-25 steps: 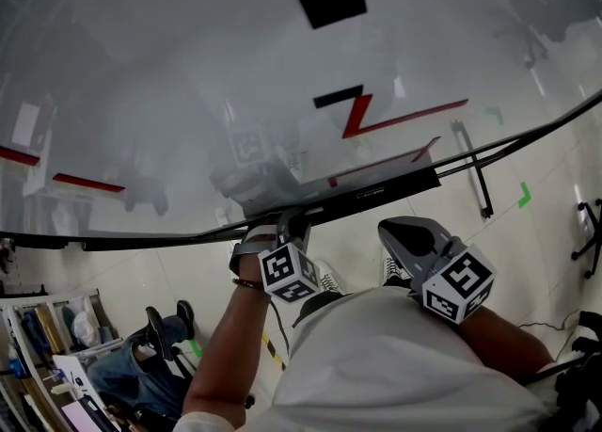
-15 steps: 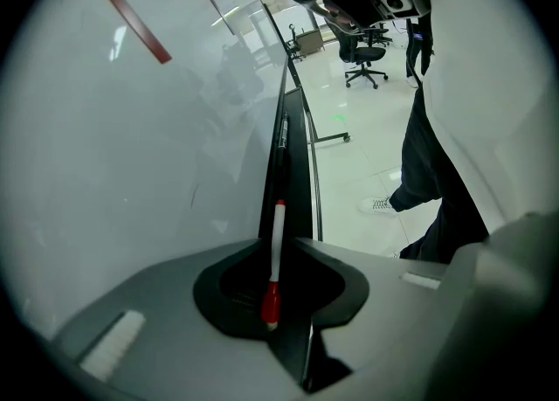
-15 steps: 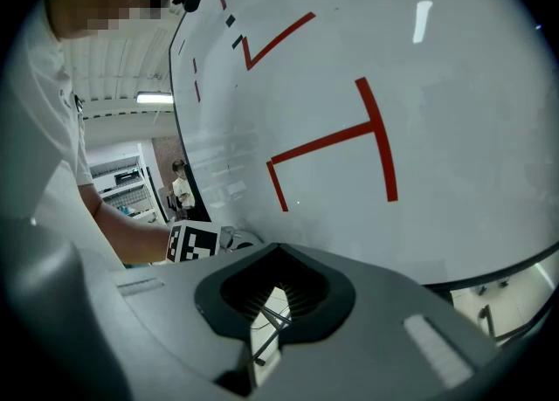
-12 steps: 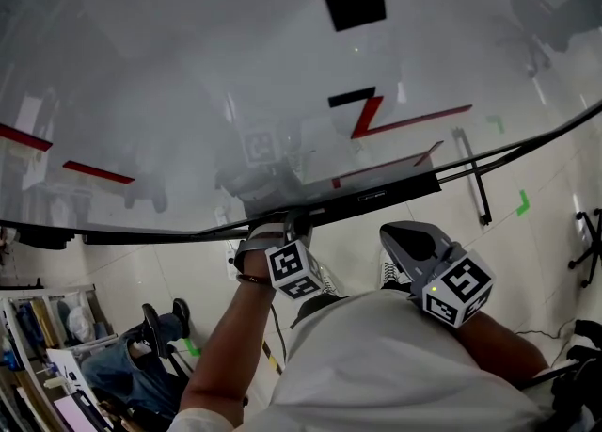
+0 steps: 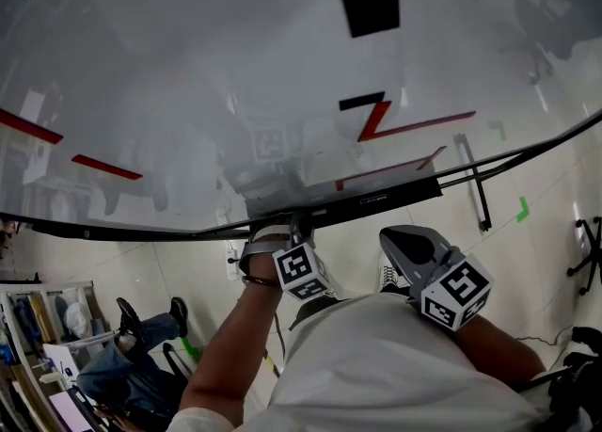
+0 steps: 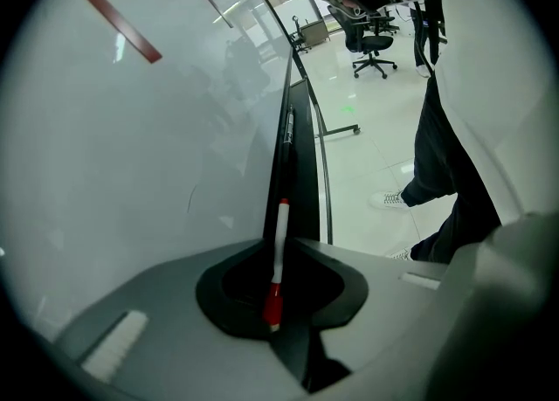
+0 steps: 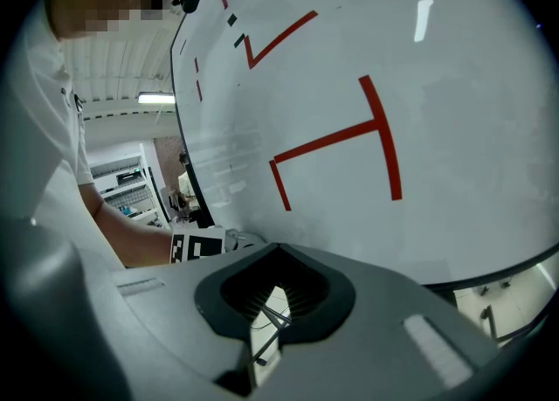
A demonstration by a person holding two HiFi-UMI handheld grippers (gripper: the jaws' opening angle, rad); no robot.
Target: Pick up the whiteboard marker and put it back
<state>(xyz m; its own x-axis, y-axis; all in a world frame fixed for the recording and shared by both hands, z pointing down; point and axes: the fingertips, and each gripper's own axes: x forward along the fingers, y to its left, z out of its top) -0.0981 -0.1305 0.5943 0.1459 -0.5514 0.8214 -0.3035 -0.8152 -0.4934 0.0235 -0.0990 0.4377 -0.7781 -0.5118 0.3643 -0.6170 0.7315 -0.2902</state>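
The whiteboard marker [image 6: 279,246], white with a red cap, lies along the black tray [image 6: 292,150] under the whiteboard [image 6: 131,155]. My left gripper [image 6: 277,293] is shut on its red end. In the head view that left gripper [image 5: 287,229] sits right at the tray [image 5: 376,198], and the marker itself is hidden there. My right gripper [image 5: 406,238] hangs below the tray, off to the right. In its own view the right gripper [image 7: 274,296] has its jaws together with nothing between them, facing the whiteboard [image 7: 384,58].
The whiteboard [image 5: 188,63] carries red lines [image 5: 414,123] and a black square [image 5: 369,4]. A stand leg [image 5: 473,181] runs across the floor at the right. A seated person's legs [image 5: 122,369] and shelves are at the lower left. An office chair [image 6: 371,41] stands farther off.
The head view has drifted, so the board's marks sit a little further right and lower. My left gripper has stayed at the tray and the right one has barely moved.
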